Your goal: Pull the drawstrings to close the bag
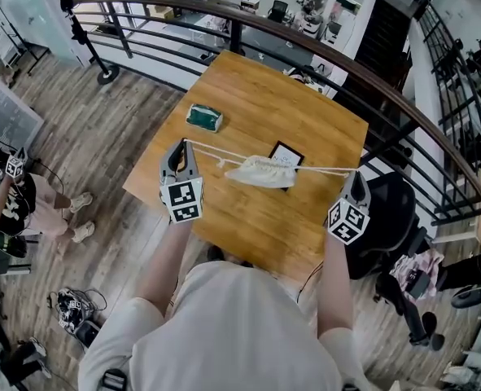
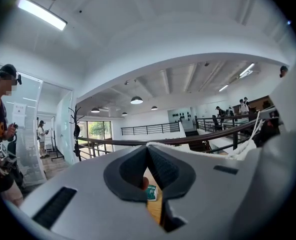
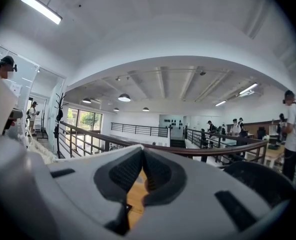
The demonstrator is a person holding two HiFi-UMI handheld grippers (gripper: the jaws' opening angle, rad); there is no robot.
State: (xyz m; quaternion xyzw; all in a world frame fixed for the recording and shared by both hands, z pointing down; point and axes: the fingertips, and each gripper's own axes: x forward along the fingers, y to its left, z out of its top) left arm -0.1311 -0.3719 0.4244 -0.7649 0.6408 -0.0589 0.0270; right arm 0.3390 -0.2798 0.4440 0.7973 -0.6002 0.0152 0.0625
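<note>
Wooden table [image 1: 305, 218] by a railing [image 3: 214, 149]; left tongs [image 1: 181, 147] and right tongs [image 1: 356, 176] pinch taut drawstrings [image 1: 325, 169].

Your bag [image 1: 262, 172] is off-white, and its drawstrings [image 1: 216, 154] are the same pale white. The table [image 1: 248, 88] is honey-brown wood with a fine grain. At 10 o'clock from the bag sits a dark green packet [image 1: 203, 118]; at 2 o'clock, a black-bordered white card [image 1: 287, 153]. Your left tongs [image 1: 183, 145] and right tongs [image 1: 356, 173] are grey with black pads, and each carries a cube of black-and-white square markers.
</note>
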